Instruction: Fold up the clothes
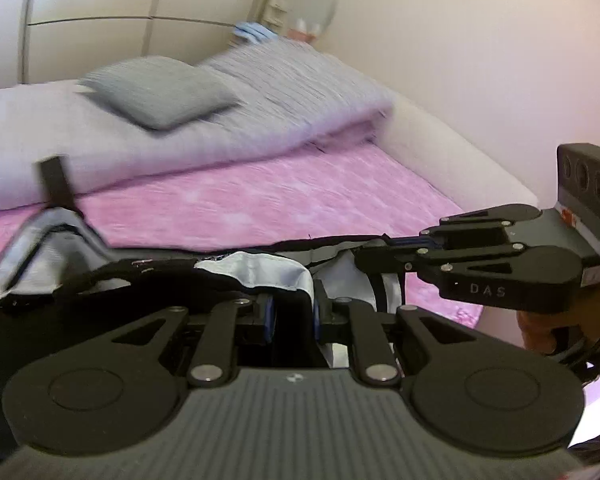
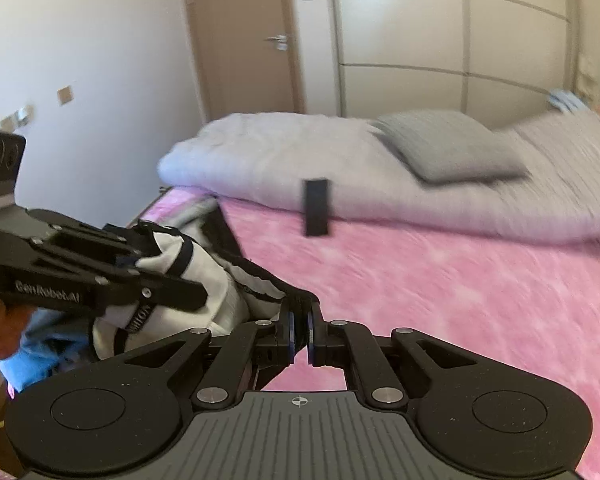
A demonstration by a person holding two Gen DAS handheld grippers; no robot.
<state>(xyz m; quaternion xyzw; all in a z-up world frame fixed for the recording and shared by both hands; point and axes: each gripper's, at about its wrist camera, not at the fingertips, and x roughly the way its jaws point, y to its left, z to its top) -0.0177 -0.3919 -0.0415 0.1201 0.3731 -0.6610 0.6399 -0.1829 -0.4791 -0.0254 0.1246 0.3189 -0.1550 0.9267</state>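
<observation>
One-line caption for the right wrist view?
Right hand-held gripper and left hand-held gripper both clamp a black-and-white garment above the pink bed.

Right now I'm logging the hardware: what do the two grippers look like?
Both are matte black linkage fingers with silver pivot pins, blue pads and a ribbed grey base. The left gripper reads "GenRobot.AI"; the right gripper reads "DAS", with black cables.

Ahead of you the pink bed (image 2: 440,280) lies open; the folded grey duvet (image 2: 284,168) and a black remote (image 2: 317,207) block its far side.
</observation>
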